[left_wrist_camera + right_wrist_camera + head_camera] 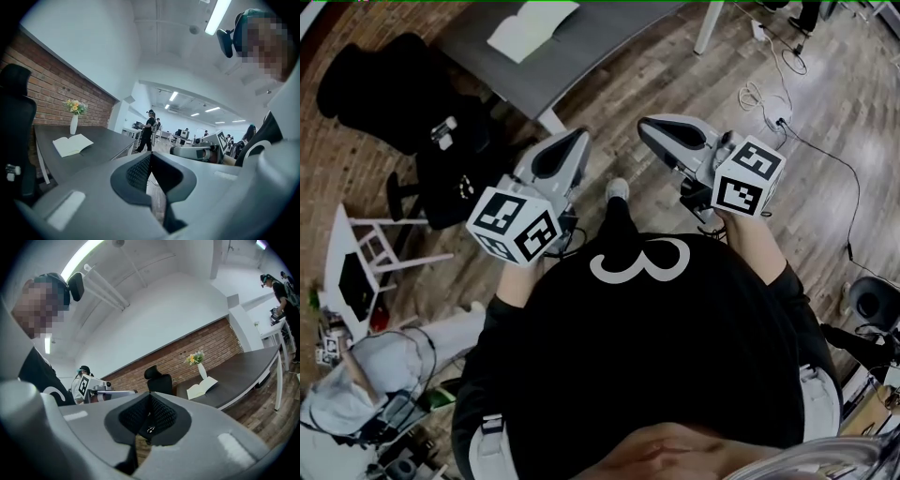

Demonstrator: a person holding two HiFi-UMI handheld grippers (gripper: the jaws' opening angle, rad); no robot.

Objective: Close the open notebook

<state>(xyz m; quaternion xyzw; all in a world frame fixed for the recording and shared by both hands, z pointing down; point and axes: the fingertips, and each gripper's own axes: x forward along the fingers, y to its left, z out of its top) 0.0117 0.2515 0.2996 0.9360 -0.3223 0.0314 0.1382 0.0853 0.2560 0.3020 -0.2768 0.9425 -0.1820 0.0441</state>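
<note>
The open notebook (530, 28) lies white, pages up, on the dark grey table (581, 52) at the top of the head view, well ahead of both grippers. My left gripper (572, 141) and right gripper (649, 127) are held side by side over the wooden floor, short of the table, pointing toward it. In the left gripper view the jaws of the left gripper (151, 157) meet with nothing between them, and the notebook (71, 144) sits far off to the left. The right gripper (151, 399) is likewise shut and empty, with the notebook (201, 387) distant on its right.
A white vase of flowers (74, 123) stands behind the notebook by the brick wall. A black office chair (403, 84) stands left of the table. Cables (778, 103) trail across the floor on the right. A person (149, 129) stands beyond the table's far end.
</note>
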